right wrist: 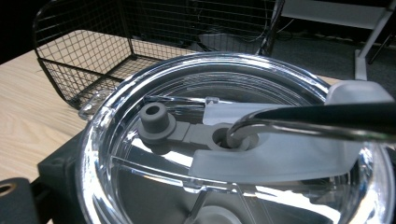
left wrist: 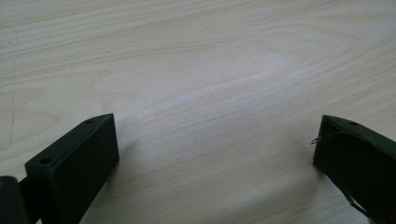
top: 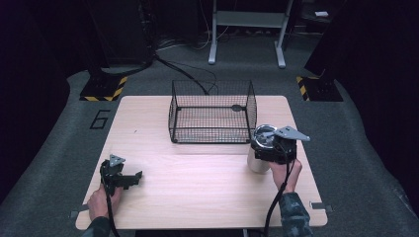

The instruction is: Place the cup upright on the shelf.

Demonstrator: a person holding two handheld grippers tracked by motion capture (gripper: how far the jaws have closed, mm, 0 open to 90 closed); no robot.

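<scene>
A steel tumbler (top: pixel 256 159) with a clear lid (right wrist: pixel 140 186) stands near the table's right edge, just in front of the basket's right corner. My right gripper (top: pixel 274 148) is shut on its upper part, and one black jaw shows at the lower left of the right gripper view. The lid carries a grey plug (right wrist: pixel 154 122) and a metal straw (right wrist: pixel 299 119) that enters its hole. My left gripper (top: pixel 129 178) (left wrist: pixel 215 154) rests low over the bare wood at the front left. It is open, with nothing between its jaws.
A black wire basket (top: pixel 212 111) (right wrist: pixel 84 56) stands at the back middle of the wooden table (top: pixel 197 187). It holds nothing that I can see. Beyond the table are grey carpet, cables and stand legs (top: pixel 247 34).
</scene>
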